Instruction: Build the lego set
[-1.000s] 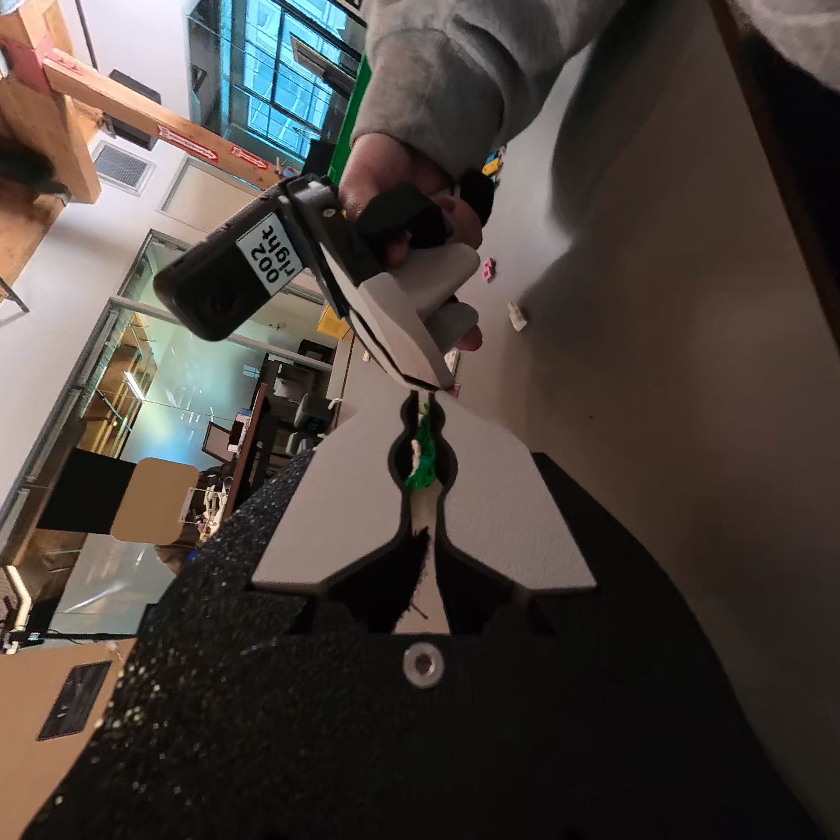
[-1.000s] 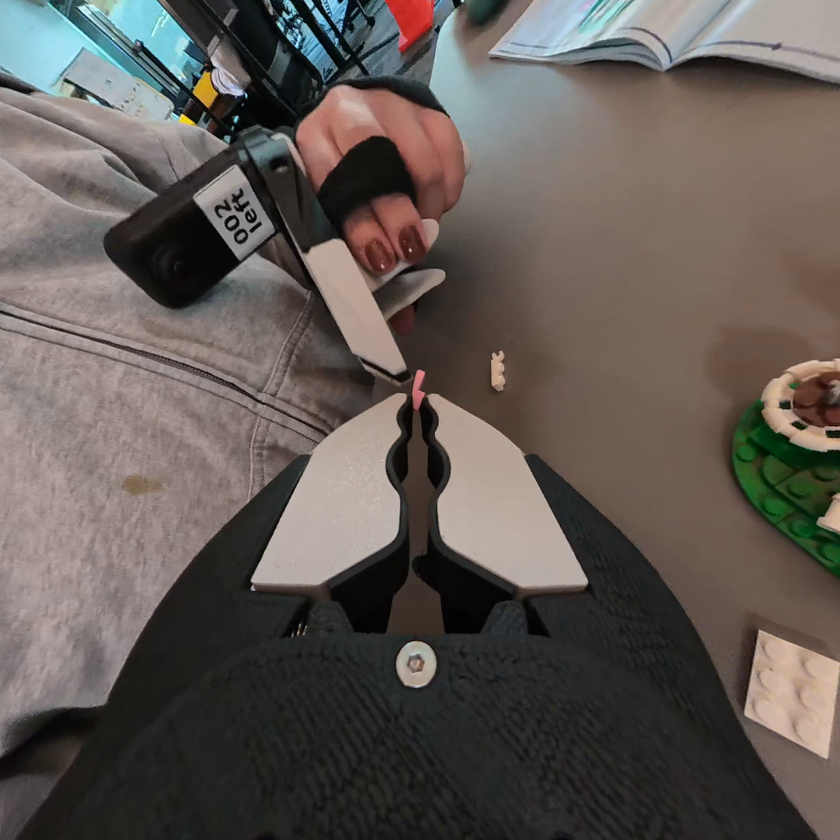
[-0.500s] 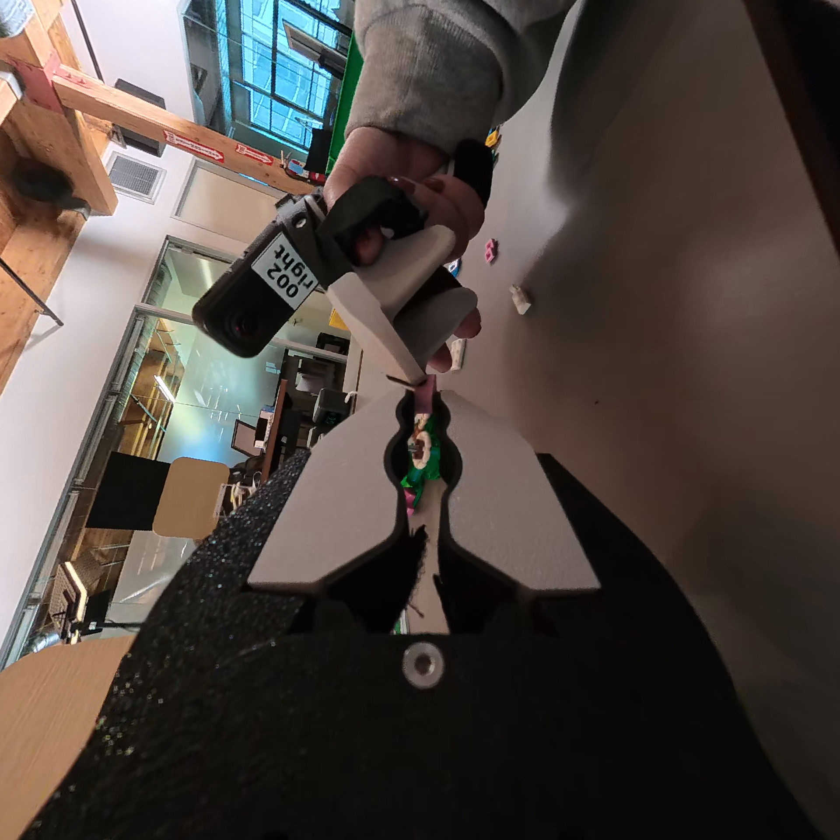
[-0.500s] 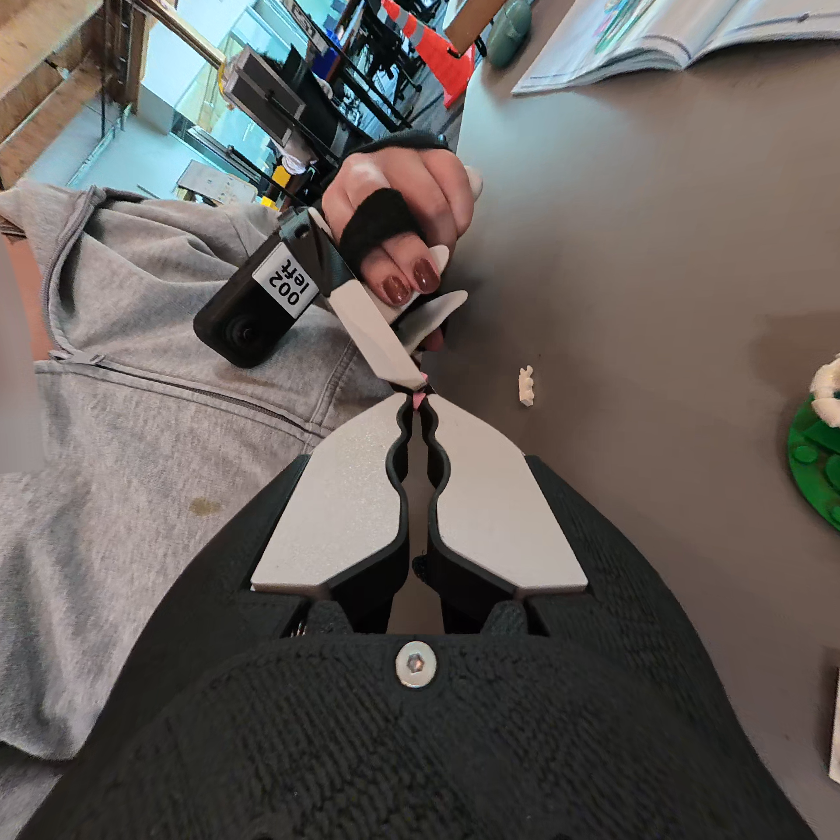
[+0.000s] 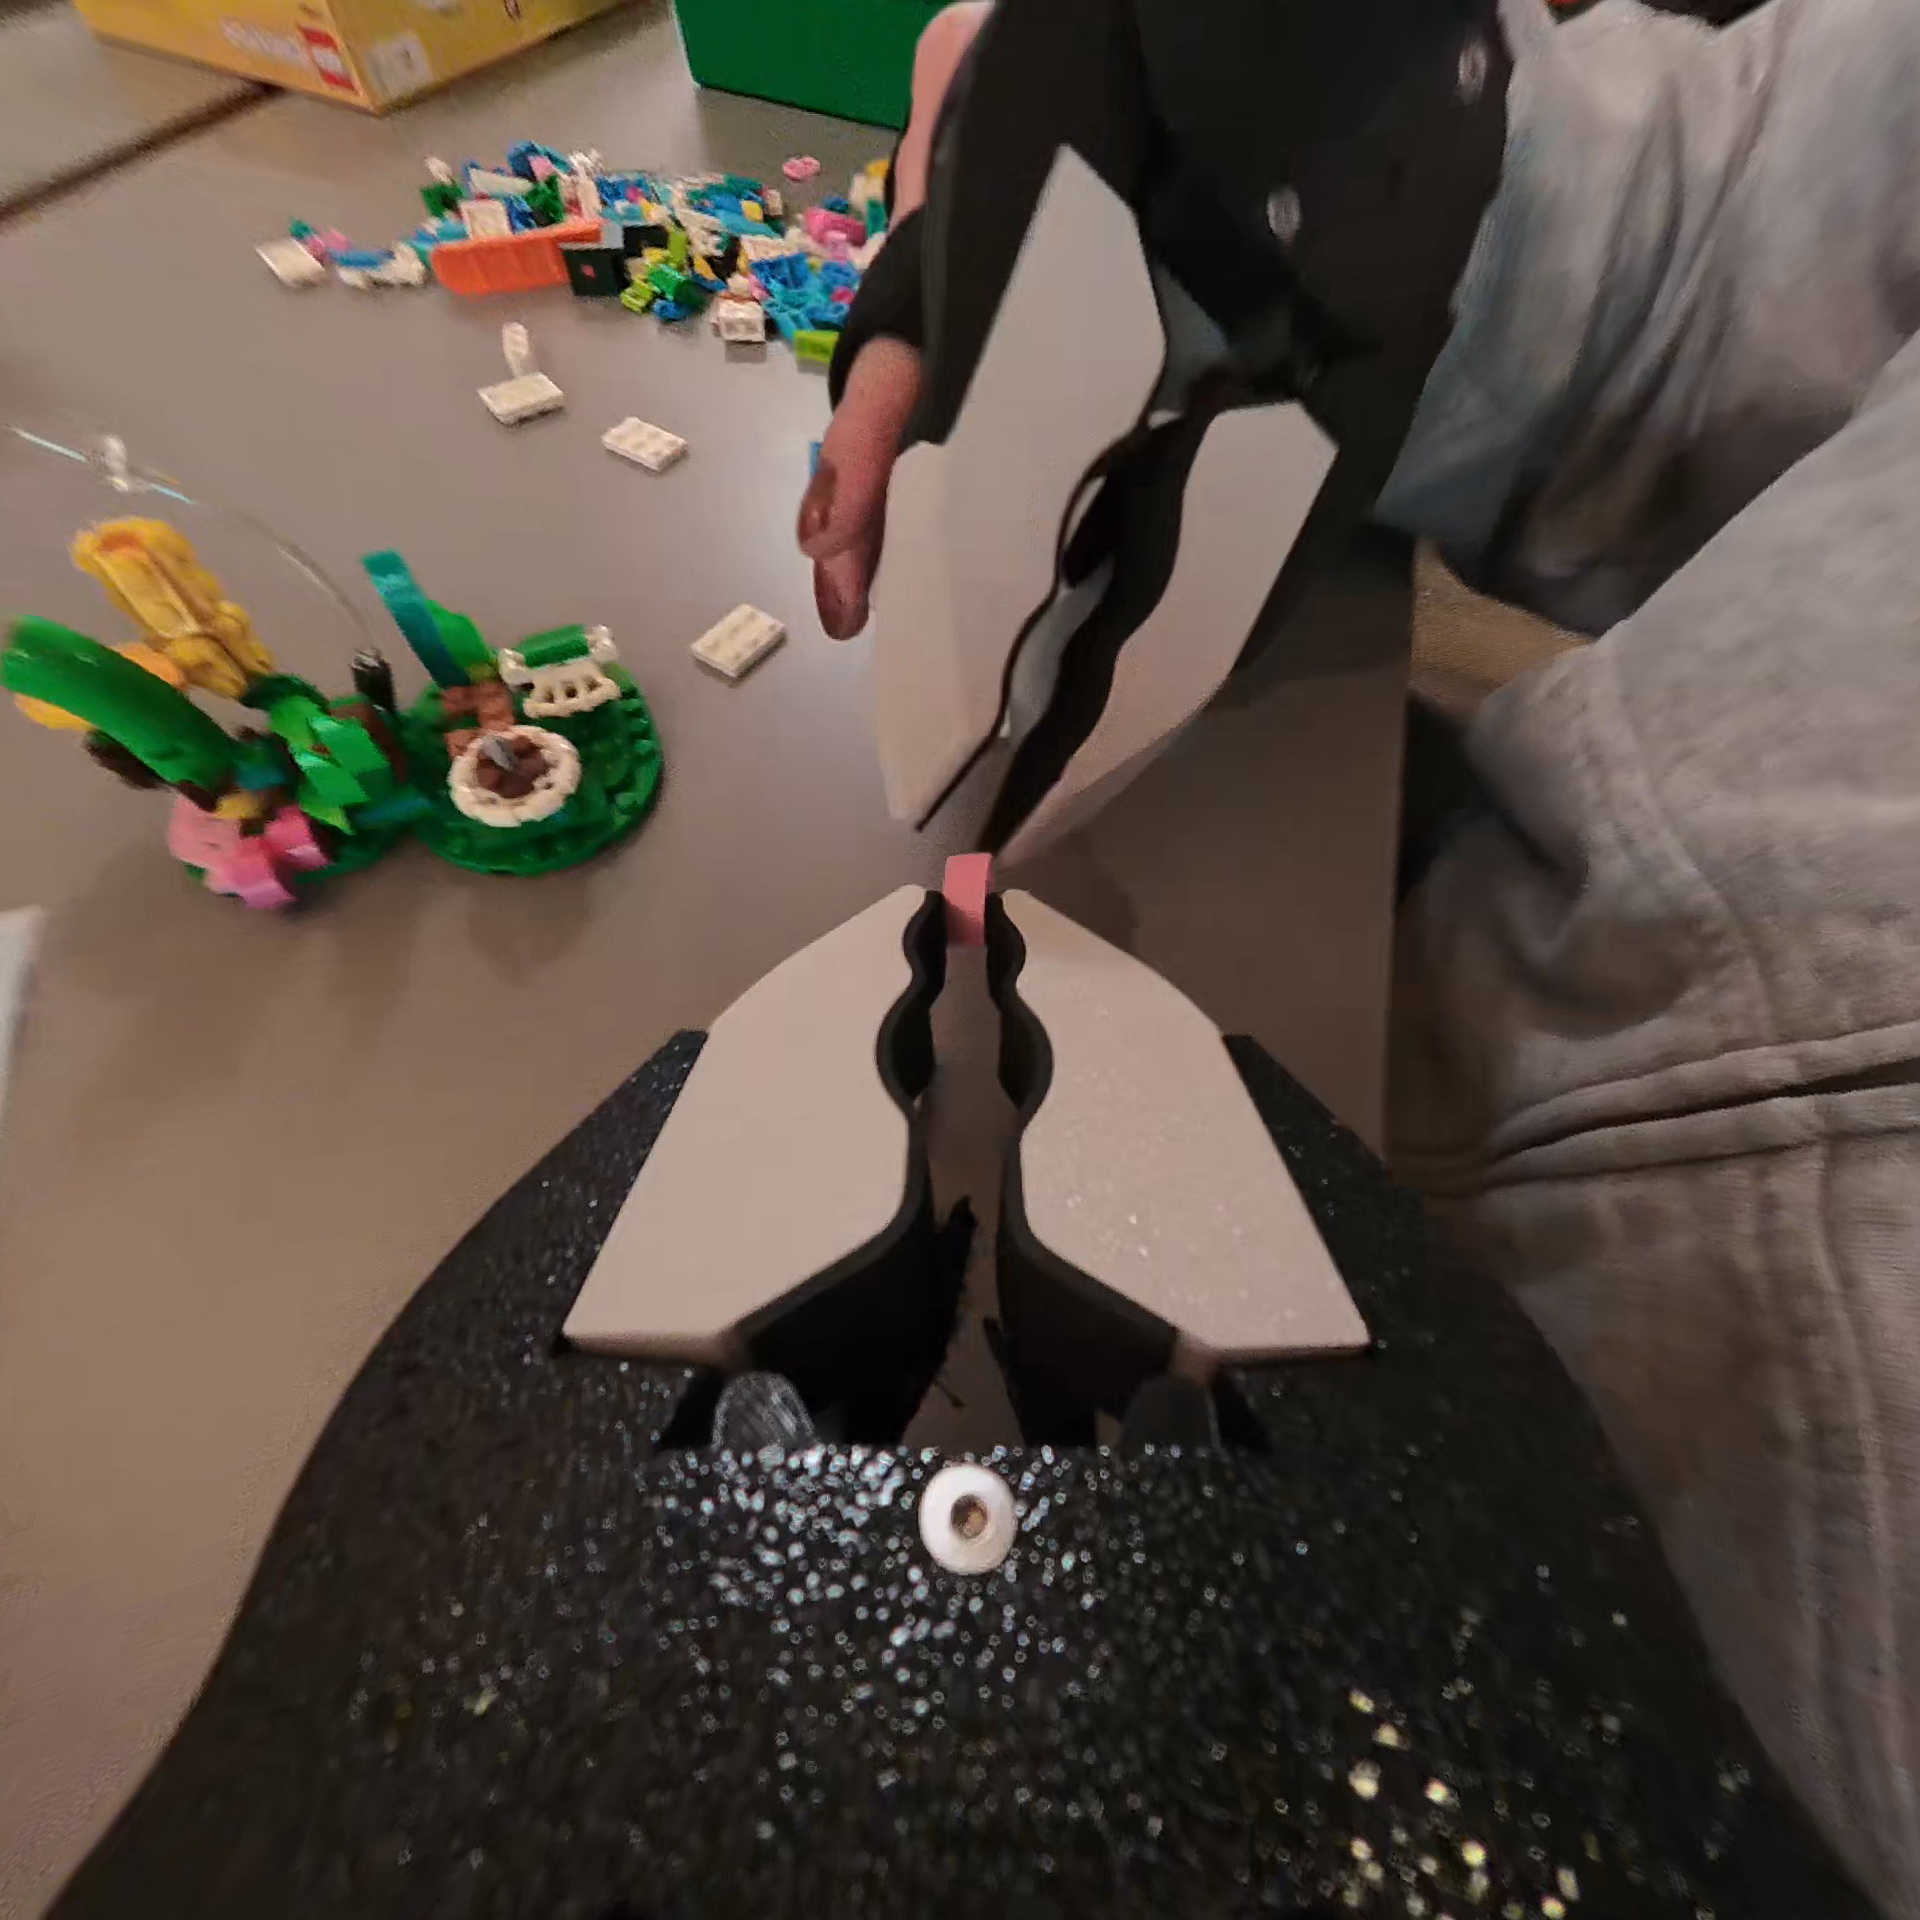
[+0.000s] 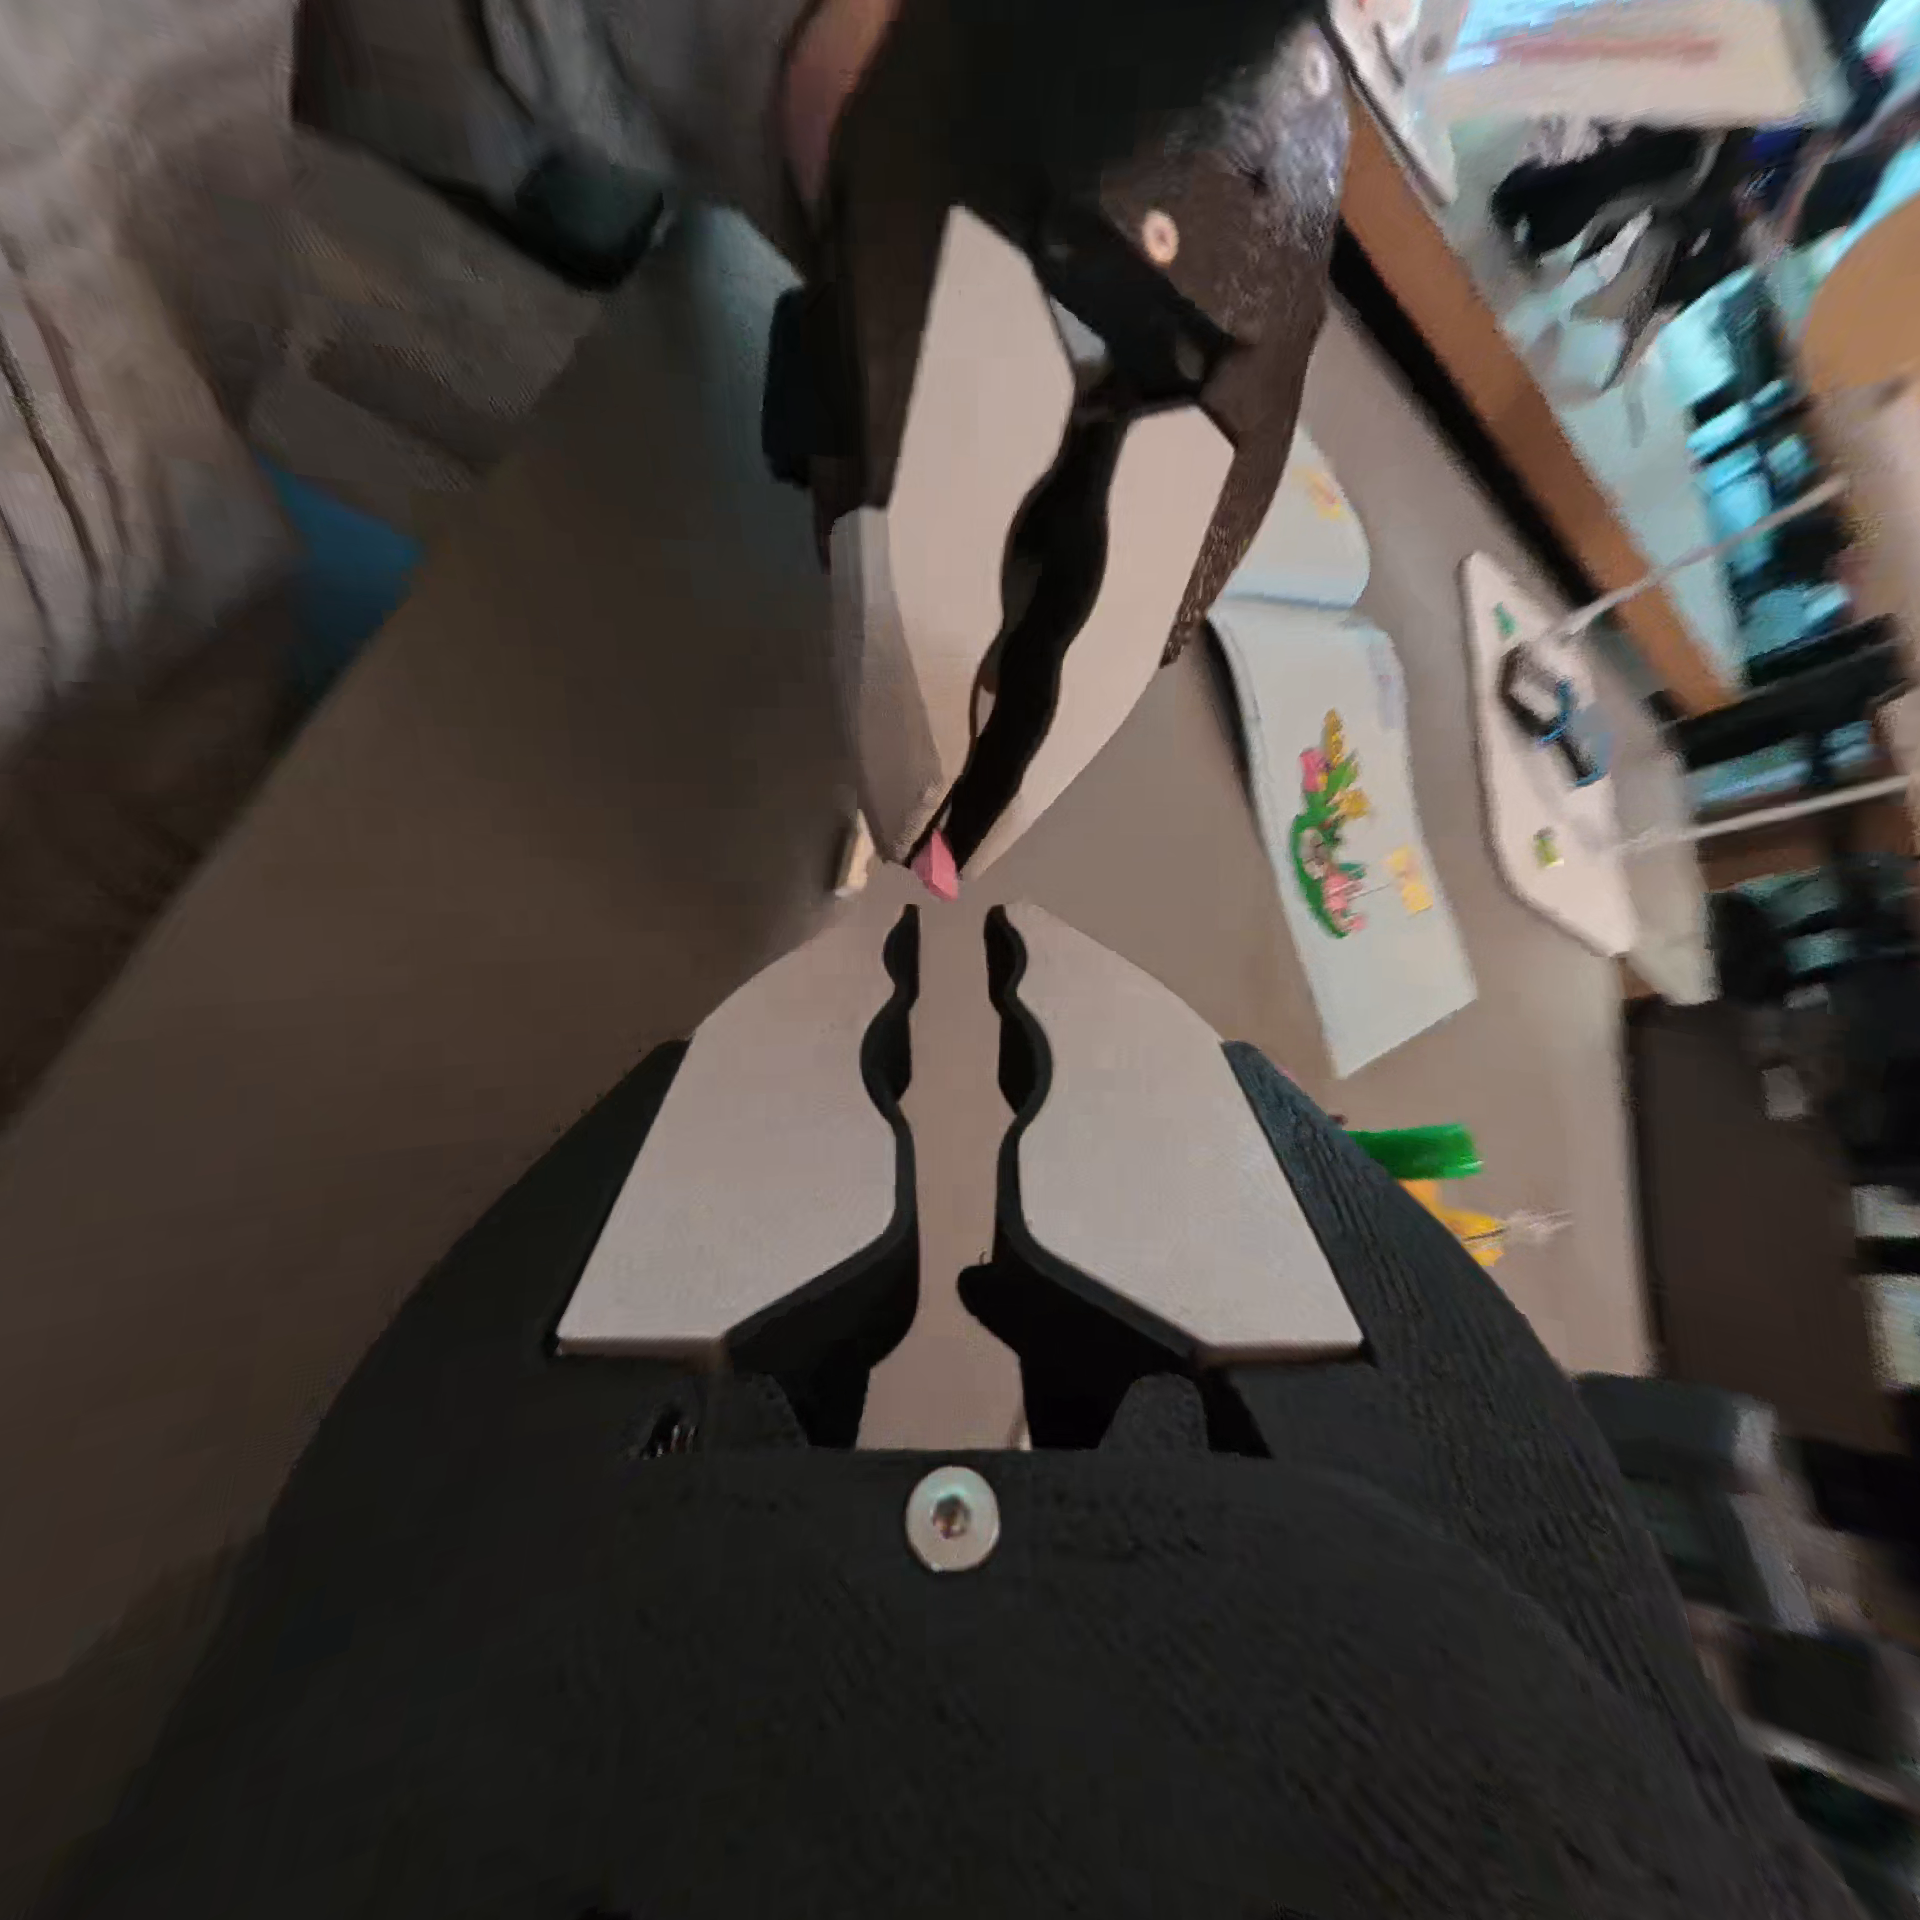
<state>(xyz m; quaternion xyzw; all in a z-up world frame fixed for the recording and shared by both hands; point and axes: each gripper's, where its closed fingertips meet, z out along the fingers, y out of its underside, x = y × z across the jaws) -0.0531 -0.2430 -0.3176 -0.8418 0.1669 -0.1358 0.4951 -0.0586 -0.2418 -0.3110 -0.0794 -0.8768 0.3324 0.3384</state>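
Note:
My left gripper is shut on a small pink piece at its fingertips, held above the grey table. My right gripper points down at it from above, its tips just over the piece. In the right wrist view my right gripper stands slightly open and empty, just below the pink piece held by the left gripper. The partly built lego set, a round green base with plants and flowers, stands on the table to the left.
A pile of loose coloured bricks lies at the back, with white plates nearer. A yellow box and a green box stand behind. The person's grey sweatshirt fills the right. An open instruction booklet lies on the table.
The pink piece has passed from my right gripper to my left. The right jaws have opened off it. Both grippers have swung round, so the views now differ strongly.

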